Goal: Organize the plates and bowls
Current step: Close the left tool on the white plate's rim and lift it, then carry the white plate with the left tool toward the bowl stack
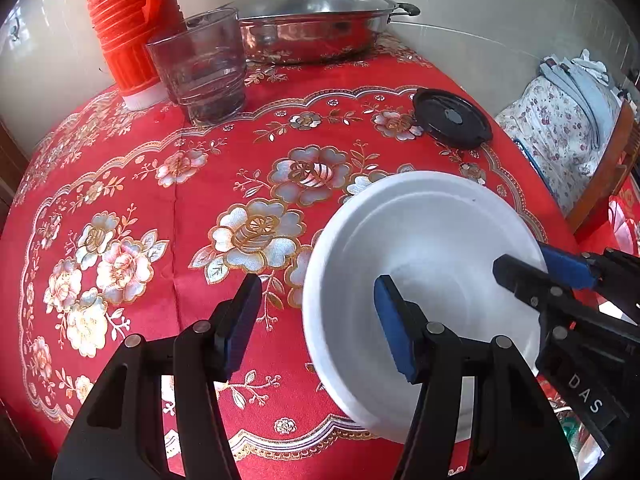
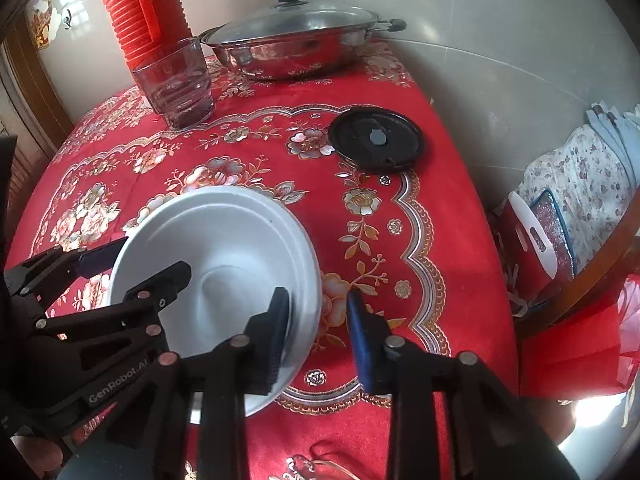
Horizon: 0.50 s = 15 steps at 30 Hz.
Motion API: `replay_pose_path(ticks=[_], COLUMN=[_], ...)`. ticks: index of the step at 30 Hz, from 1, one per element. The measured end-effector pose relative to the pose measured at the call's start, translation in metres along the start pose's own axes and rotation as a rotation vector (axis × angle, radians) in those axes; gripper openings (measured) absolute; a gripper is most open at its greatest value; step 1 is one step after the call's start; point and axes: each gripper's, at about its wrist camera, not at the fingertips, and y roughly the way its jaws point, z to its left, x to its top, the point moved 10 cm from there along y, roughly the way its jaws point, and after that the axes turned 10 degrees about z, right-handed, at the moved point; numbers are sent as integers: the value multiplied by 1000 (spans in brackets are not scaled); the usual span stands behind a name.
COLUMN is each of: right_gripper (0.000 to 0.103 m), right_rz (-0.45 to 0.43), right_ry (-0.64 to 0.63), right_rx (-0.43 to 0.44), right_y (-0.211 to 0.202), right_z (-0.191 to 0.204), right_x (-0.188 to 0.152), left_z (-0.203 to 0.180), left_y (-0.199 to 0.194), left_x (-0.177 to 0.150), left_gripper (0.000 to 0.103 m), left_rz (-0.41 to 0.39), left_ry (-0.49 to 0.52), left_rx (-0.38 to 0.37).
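A white bowl (image 1: 432, 240) sits on the red flowered tablecloth (image 1: 160, 168); a second rim line along its far edge suggests two nested bowls. My left gripper (image 1: 318, 284) is open and straddles the bowl's left rim, one finger inside and the other well outside over the cloth. My right gripper (image 2: 317, 294) straddles the opposite rim of the bowl (image 2: 224, 240). Its left finger is inside, and its blue pad (image 2: 360, 336) is outside with a strip of cloth showing between pad and rim. Each view also shows the other gripper: the right gripper (image 1: 528, 260) and the left gripper (image 2: 154, 256).
At the back stand a lidded steel pan (image 2: 292, 52), a glass tumbler (image 2: 176, 88) and a red ribbed flask (image 2: 144, 8). A black round lid (image 2: 376, 140) lies beyond the bowl to the right. The table's right edge is close, with a cushioned chair (image 2: 580, 184) past it.
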Motion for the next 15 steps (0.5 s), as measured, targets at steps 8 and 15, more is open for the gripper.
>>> replay_pose_path(ticks=[8,15], right_gripper=[12,11], right_rz=[-32,-43], right_ry=[-59,-63], right_rx=[-15,14], right_y=[-12,-22], right_z=[12,26], right_x=[1,-2], left_z=[-1,13], left_y=[-7,-28], left_x=[-7,-13], left_gripper=[24,22], left_rz=[21,0], left_ry=[14,-3], left_rx=[1,12])
